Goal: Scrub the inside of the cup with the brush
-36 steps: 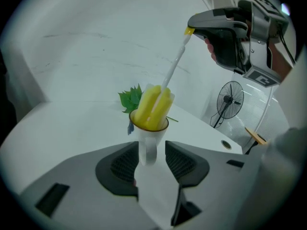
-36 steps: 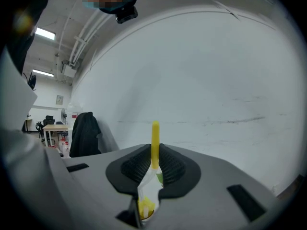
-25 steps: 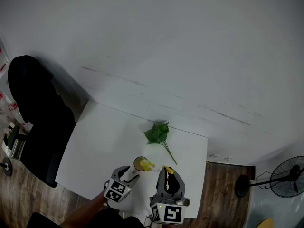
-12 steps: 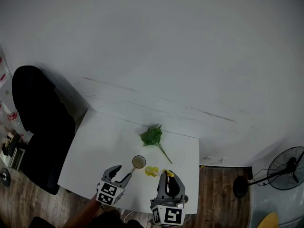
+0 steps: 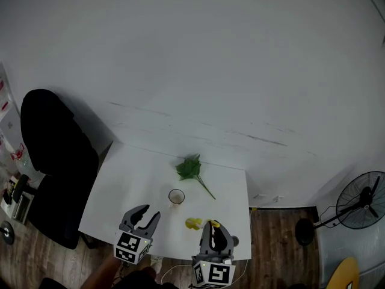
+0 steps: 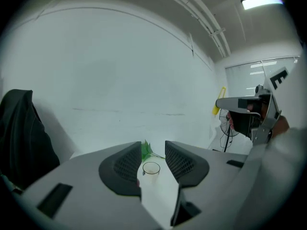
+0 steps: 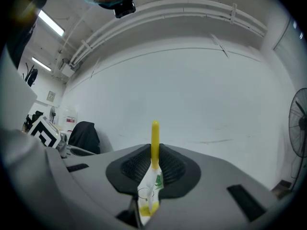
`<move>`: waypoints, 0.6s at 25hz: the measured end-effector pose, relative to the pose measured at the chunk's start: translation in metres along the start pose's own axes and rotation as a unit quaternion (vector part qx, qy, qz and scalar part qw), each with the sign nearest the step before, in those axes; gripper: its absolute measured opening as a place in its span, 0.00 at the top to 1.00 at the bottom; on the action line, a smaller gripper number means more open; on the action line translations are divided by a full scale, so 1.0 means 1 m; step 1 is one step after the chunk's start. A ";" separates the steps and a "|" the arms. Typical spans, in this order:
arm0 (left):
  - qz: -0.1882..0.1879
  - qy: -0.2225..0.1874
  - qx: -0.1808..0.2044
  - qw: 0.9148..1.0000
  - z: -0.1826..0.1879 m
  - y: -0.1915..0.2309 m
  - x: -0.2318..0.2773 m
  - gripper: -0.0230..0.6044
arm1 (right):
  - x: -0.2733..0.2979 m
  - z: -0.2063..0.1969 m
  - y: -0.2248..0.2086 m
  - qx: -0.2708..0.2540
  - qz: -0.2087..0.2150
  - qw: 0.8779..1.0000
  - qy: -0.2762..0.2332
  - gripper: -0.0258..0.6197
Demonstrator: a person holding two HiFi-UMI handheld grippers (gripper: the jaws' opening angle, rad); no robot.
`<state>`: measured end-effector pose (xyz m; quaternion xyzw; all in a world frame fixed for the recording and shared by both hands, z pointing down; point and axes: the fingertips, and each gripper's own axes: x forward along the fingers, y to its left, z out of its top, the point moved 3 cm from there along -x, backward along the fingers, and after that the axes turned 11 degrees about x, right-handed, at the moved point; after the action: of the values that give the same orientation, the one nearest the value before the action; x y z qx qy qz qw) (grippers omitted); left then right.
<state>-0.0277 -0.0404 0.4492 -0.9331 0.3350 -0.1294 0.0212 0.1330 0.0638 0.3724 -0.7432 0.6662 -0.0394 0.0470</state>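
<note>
Nearest, the right gripper (image 5: pixel 211 226) has its fingers (image 7: pixel 139 169) clamped on the thin handle of the brush (image 5: pixel 193 223). With so narrow a hold, the brush could twist in the pads once its head rubs against glass. The left gripper (image 5: pixel 149 212) is closing its fingers (image 6: pixel 125 164) on nothing. The cup (image 5: pixel 176 196) stands free on the worktop (image 5: pixel 120 179), ahead of their tips, not between them. If they close short of it, the cup goes unheld, and scrubbing would likely slide or tip it towards the sprig (image 5: pixel 190 168) beyond.
</note>
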 end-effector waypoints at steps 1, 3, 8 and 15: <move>0.001 -0.005 0.002 1.000 0.004 -0.002 -0.009 0.70 | -0.008 -0.002 0.001 -0.001 -0.002 1.000 0.000 0.86; 0.004 -0.014 0.005 1.000 0.011 -0.007 -0.026 0.72 | -0.023 -0.005 0.004 0.003 -0.008 1.000 0.001 0.86; 0.011 -0.027 0.005 1.000 0.013 -0.020 -0.064 0.77 | -0.060 -0.018 0.014 0.003 -0.012 1.000 0.006 0.86; 0.010 -0.030 0.008 0.999 0.008 -0.035 -0.102 0.83 | -0.099 -0.035 0.023 0.007 -0.026 1.000 0.016 0.86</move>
<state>-0.0796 0.0508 0.4222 -0.9329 0.3424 -0.1038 0.0401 0.0949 0.1592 0.4046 -0.7590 0.6473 -0.0571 0.0405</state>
